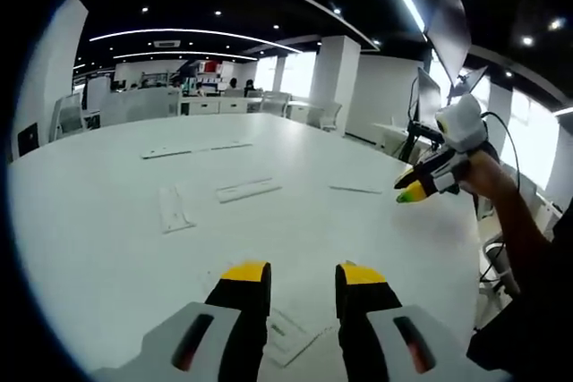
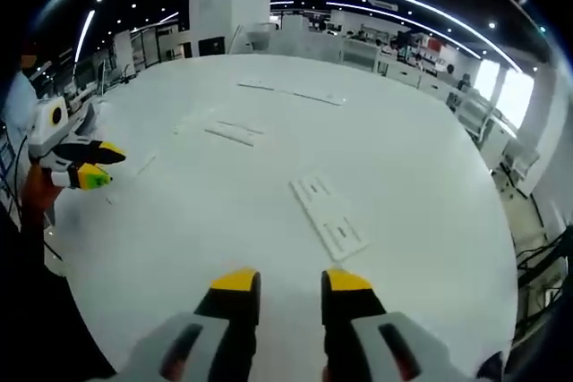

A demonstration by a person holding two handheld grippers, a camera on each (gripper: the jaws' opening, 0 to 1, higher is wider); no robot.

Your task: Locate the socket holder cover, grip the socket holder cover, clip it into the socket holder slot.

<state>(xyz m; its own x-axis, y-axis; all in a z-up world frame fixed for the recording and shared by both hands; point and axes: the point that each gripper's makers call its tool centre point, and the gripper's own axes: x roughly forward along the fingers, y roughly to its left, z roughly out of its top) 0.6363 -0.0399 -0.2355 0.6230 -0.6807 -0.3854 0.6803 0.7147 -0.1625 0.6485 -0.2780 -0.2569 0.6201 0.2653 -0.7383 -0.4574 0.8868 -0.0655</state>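
A: Where's the cover?
B: In the right gripper view, a long white strip [image 2: 328,213] lies flat on the worktop [image 2: 430,158] just ahead of the right hand-held gripper [image 2: 291,282], its long axis running away and slightly leftward. Whether it is cover or holder, I cannot tell.
A: Anything around it?
B: More strips [image 2: 231,132] farther off; nothing between jaws and strip.
A: The grippers?
B: Right one's jaws stand apart, empty, above the worktop. The left hand-held gripper [image 1: 303,273] is likewise parted and empty, with a pale piece [image 1: 288,335] under its jaws and a strip [image 1: 248,190] ahead.
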